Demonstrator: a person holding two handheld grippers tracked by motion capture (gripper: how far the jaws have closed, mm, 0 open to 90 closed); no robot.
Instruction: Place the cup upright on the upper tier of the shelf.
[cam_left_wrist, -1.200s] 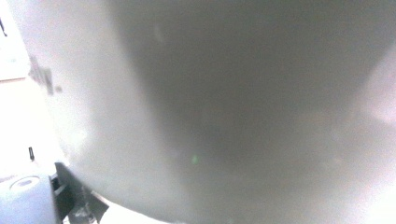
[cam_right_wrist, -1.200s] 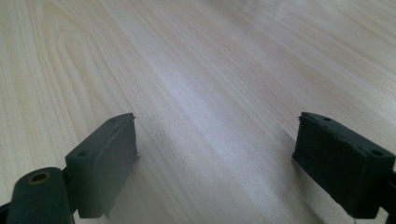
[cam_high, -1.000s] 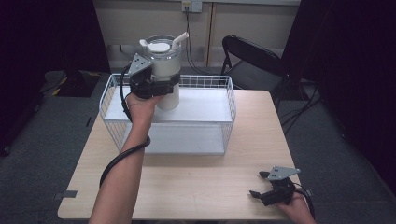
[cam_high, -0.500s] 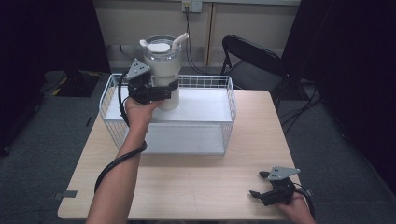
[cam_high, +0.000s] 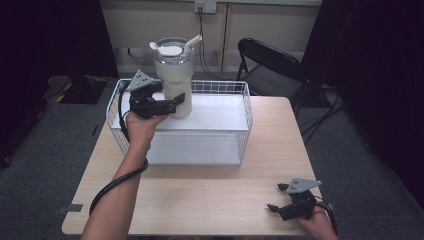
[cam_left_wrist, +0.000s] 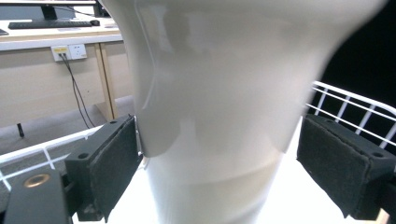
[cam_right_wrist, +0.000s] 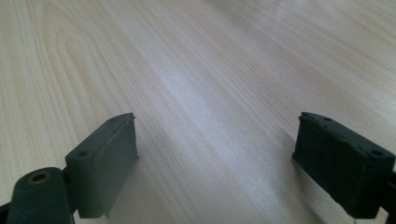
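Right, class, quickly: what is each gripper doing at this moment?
Left gripper: open, jaws either side of the white tumbler, right pad clearly off it.
Right gripper: open, holding nothing, over the table.

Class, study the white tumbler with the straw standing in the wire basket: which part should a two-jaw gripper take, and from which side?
Probably the narrow lower body of the tumbler, approached level from the person's side, over the near-left rim of the wire basket. The tumbler stands upright and widens toward its lid, so jaws fit best low down. The left gripper already straddles that taper, jaws open, one pad touching.
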